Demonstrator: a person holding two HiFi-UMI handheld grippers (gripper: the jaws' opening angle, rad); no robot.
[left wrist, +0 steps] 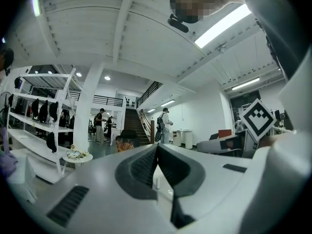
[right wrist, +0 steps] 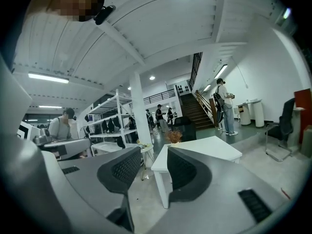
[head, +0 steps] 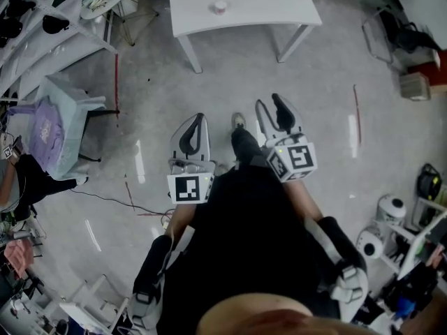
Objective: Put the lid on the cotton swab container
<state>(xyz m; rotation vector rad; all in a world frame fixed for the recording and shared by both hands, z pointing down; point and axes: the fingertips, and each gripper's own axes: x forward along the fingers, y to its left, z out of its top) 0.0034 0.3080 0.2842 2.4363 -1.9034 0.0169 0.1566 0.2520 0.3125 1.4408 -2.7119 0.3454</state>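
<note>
My left gripper [head: 198, 120] has its jaws pressed together with nothing between them. My right gripper [head: 270, 106], just beside it, has its jaws apart and empty, and I hold both out about level in front of my body, above the grey floor [head: 314, 103]. Ahead, well apart from both, stands the white table [head: 265, 5]; near its middle sits a small round object [head: 220, 7], too small to tell whether it is the cotton swab container or its lid.
</note>
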